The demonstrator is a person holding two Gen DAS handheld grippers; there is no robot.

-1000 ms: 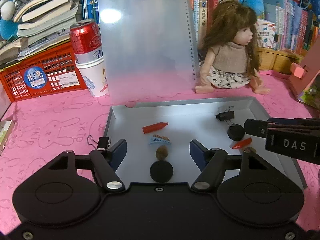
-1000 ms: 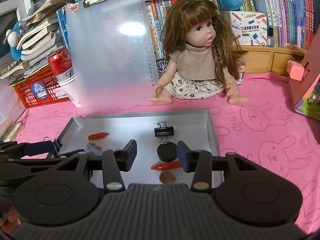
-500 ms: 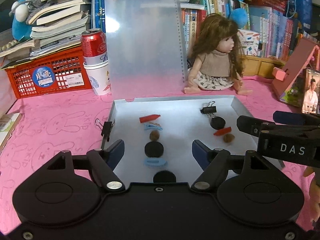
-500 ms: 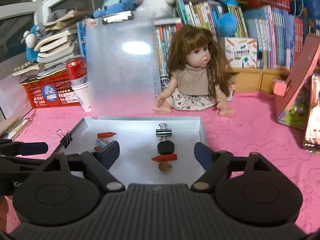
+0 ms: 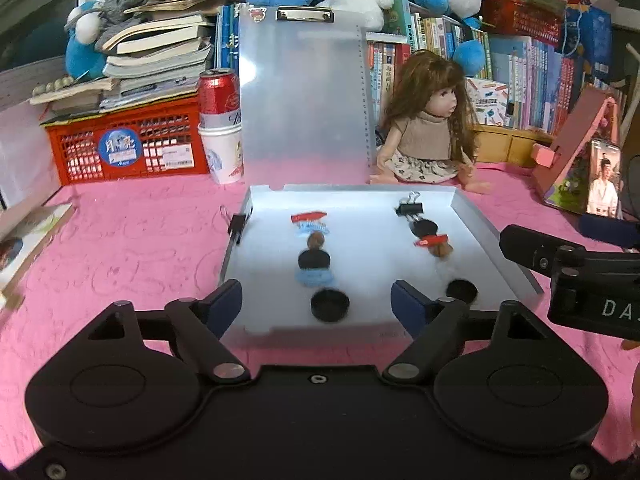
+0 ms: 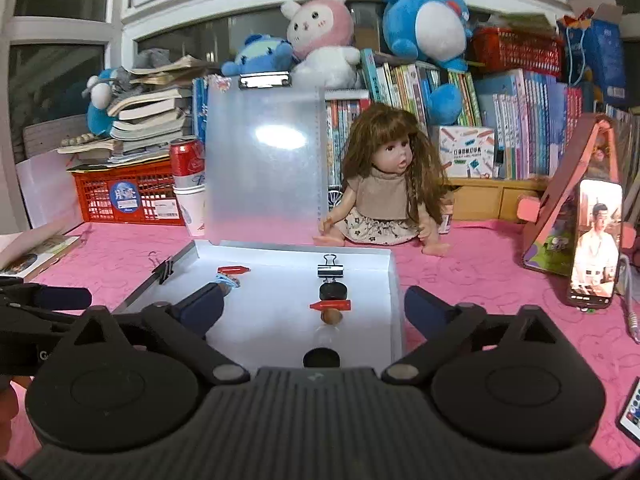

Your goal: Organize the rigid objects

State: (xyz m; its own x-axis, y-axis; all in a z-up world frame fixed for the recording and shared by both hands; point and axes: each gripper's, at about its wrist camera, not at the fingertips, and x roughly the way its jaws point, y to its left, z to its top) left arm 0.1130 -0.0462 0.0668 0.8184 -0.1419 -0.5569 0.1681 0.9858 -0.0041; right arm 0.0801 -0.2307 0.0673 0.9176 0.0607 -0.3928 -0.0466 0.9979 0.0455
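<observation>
1. Nearest to me, the left gripper (image 5: pixel 316 300) stood at the tray's near edge; its jaws had just been opening, stood wide and held nothing.
2. The right gripper (image 6: pixel 312 306) had jaws that had also just been opening, now very wide, empty.
3. On the grey tray (image 5: pixel 492 236), two lines of small things ran from the near edge to the far edge: a black cap (image 5: pixel 330 303), blue clip (image 5: pixel 315 278) and red piece (image 5: pixel 308 216) on the left; another black cap (image 5: pixel 461 291), a nut (image 6: pixel 331 315) and a binder clip (image 6: pixel 330 270) on the right.
4. In my judgement the sorting looked nearly finished; to do it well, keep both grippers clear of the tray, so nothing is pushed.
</observation>
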